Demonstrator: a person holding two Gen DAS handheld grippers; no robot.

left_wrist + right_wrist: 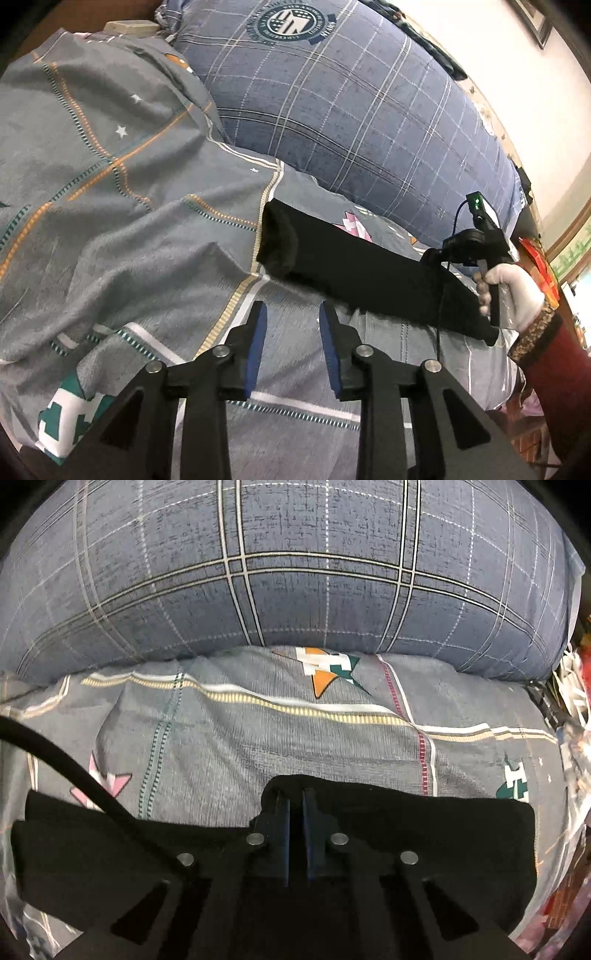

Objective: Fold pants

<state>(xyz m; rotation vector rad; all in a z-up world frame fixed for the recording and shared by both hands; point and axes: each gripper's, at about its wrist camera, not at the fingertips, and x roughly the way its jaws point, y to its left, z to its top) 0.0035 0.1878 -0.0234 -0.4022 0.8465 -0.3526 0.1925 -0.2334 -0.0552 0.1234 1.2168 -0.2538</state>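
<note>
I am working over a bed covered by a grey quilt (110,206) with orange, teal and white stripes and small star prints. One large blue plaid pillow (351,110) fills the upper half of both views, and a pale wall (498,74) shows at the upper right of the left wrist view.

I count one pair of black pants (354,273), one pillow, two grippers and one gloved hand (513,295) at the right edge.

My left gripper (291,314) sits at the bottom centre with its blue-padded fingers spread wide and nothing between them; the pants lie just above and to the right of its tips, running in a folded band toward the right edge.

In the right wrist view, my right gripper (295,801) has its pads nearly closed, pinching the upper edge of the pants, which spread across the lower frame beneath it. A black cable (74,771) crosses the lower left.
</note>
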